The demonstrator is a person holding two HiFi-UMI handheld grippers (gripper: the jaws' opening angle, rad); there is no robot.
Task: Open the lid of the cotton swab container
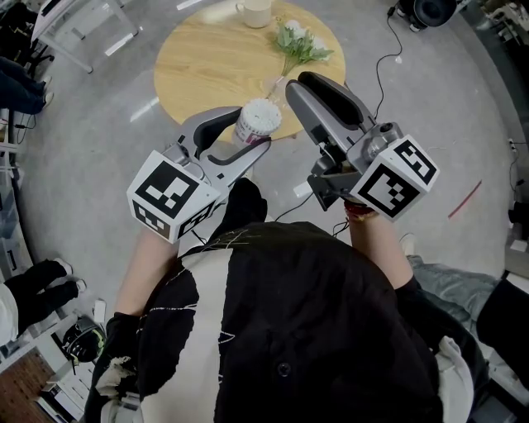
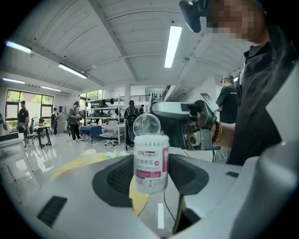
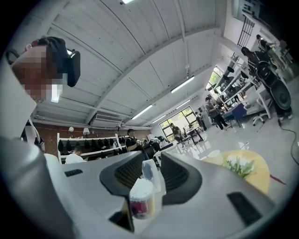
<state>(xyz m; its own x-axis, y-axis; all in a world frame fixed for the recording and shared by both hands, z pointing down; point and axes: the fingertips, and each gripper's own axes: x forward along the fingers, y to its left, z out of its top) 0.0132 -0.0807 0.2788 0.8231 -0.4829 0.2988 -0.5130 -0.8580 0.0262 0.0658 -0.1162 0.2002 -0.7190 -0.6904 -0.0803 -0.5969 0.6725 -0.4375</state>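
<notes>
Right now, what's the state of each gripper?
Left gripper: closed on the container.
Right gripper: closed on the lid, which stands flipped up.

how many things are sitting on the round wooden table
2: a white cup at the table's far edge, and white flowers nearer, to its right. Its near edge is covered, so more may be hidden.

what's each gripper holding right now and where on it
Left gripper clamps the cotton swab container by the sides of its body. The flipped-up lid sits between the jaws of the right gripper; a firm grip cannot be told.
</notes>
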